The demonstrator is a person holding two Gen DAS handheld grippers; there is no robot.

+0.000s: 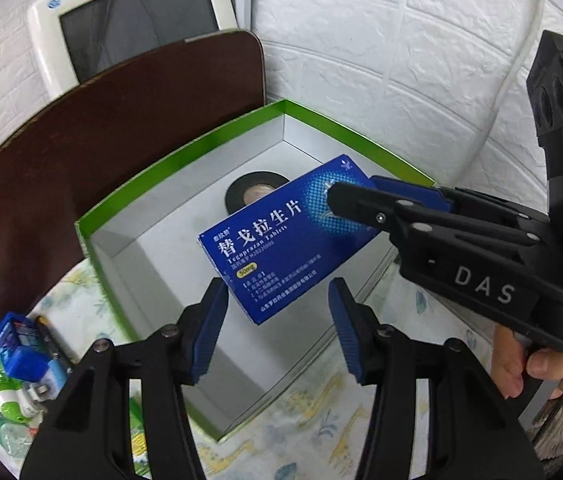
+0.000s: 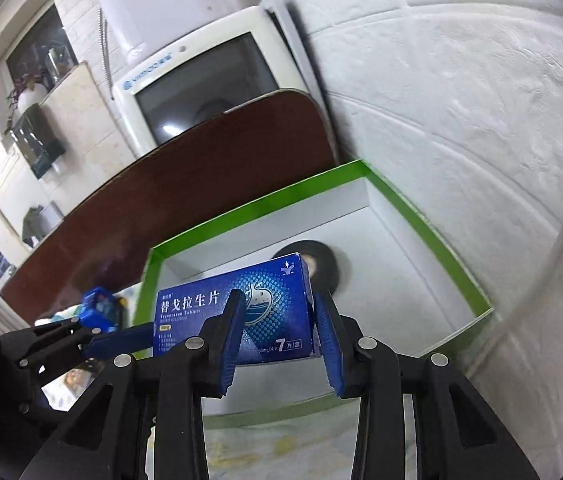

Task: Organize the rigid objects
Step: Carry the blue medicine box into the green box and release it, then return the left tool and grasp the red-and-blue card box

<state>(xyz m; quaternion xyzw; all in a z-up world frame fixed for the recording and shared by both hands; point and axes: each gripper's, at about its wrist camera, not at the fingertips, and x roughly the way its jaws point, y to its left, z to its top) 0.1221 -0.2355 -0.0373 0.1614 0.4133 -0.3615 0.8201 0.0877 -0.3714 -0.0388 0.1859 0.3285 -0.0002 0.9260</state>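
Observation:
A blue tablet box (image 1: 277,236) is held above the open green-rimmed white box (image 1: 185,152). My right gripper (image 1: 351,196) is shut on the tablet box's right end; in the right wrist view the tablet box (image 2: 265,304) sits between its pads (image 2: 233,320). A black tape roll (image 1: 255,192) lies on the white box's floor behind the tablet box, partly hidden, and shows in the right wrist view (image 2: 325,264). My left gripper (image 1: 277,320) is open and empty just below the tablet box, over the green-rimmed box (image 2: 433,236).
A dark brown board (image 1: 81,152) stands behind the box, with a white monitor (image 1: 129,12) behind it. Small blue and green items (image 1: 21,364) lie at the left on the patterned cloth (image 1: 313,432). A white brick wall (image 1: 401,60) is at the right.

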